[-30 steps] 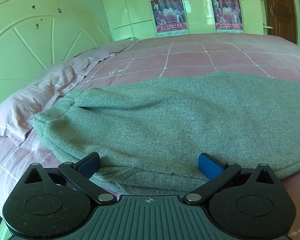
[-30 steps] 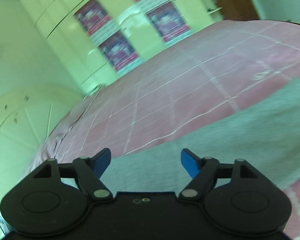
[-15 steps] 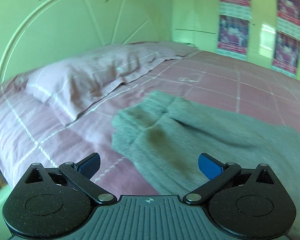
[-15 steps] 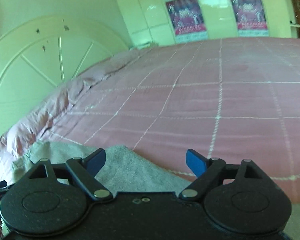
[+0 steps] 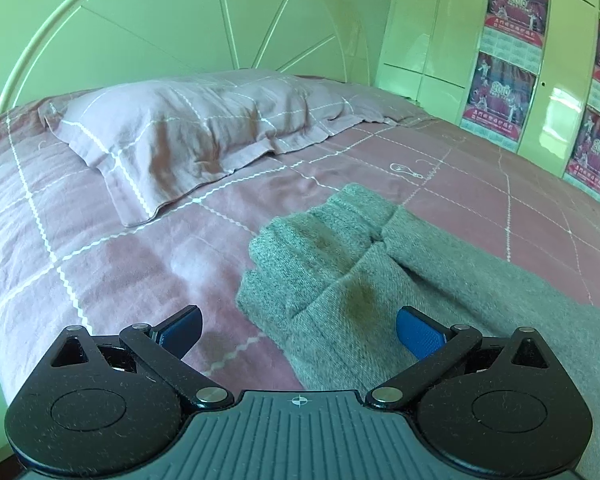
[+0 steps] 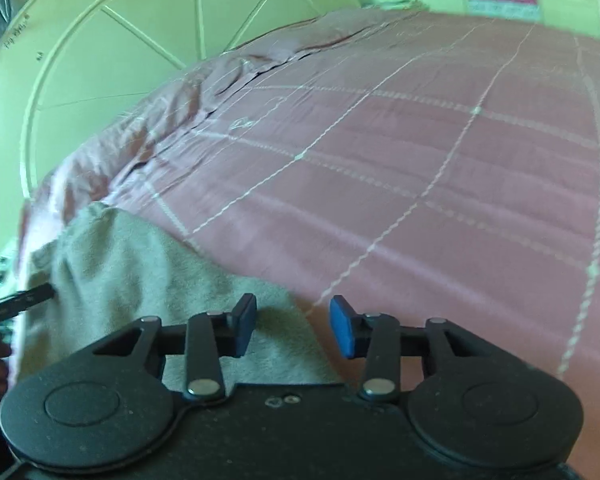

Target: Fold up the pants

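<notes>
Grey knit fills the near ground: the pants (image 5: 400, 280) lie flat on the bed's pink checked cover (image 5: 140, 260), their bunched end just ahead of your left gripper (image 5: 298, 330), whose blue pads stand wide apart with the cloth's edge between them but nothing pinched. Your right gripper (image 6: 293, 328) is closing, its pads now a narrow gap apart over the far edge of the pants; from this blurred view they do not seem to press on the fabric. The risk I see is that the right pads meet above the knit, or catch the cover with it, because the edge lies so flat. With the left so open, a lift now would drag one side only and skew the fold. Farther off lie the pillow (image 5: 188, 136) and the headboard (image 5: 188, 16).
</notes>
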Available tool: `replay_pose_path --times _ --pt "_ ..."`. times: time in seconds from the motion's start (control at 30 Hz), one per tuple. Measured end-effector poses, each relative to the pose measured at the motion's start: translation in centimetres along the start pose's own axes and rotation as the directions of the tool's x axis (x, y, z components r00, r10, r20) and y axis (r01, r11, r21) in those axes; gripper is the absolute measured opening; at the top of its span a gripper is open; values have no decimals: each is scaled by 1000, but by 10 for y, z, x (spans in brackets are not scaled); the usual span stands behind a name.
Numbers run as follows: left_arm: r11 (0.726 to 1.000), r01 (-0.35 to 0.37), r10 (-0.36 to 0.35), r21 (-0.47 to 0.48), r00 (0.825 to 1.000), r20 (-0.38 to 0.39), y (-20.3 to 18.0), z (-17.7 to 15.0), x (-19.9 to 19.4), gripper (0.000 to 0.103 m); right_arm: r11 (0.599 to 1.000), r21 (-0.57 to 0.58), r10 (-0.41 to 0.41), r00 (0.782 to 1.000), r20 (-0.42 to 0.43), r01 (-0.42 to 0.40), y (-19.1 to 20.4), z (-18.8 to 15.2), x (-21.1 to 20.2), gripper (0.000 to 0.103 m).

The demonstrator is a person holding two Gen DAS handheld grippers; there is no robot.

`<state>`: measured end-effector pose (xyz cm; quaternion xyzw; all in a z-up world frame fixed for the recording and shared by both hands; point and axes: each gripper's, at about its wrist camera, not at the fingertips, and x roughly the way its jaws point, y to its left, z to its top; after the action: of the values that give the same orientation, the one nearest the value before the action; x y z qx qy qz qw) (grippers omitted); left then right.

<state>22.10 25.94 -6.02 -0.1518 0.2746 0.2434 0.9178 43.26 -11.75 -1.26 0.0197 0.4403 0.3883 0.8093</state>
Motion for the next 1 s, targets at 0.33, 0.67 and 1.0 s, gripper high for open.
replay_pose_path --times 0.33,0.67,1.0 --pt "1000 25 -25 -13 999 29 -7 -1 1 74 996 -13 92 995 -27 -92 7 5 11 17" --pt "992 97 -87 -76 988 127 7 4 -7 35 984 -173 -12 992 129 34 42 29 -12 0" --pt "997 -54 61 -57 991 118 19 -2 -5 96 976 45 -215 963 161 211 10 -1 -7 25"
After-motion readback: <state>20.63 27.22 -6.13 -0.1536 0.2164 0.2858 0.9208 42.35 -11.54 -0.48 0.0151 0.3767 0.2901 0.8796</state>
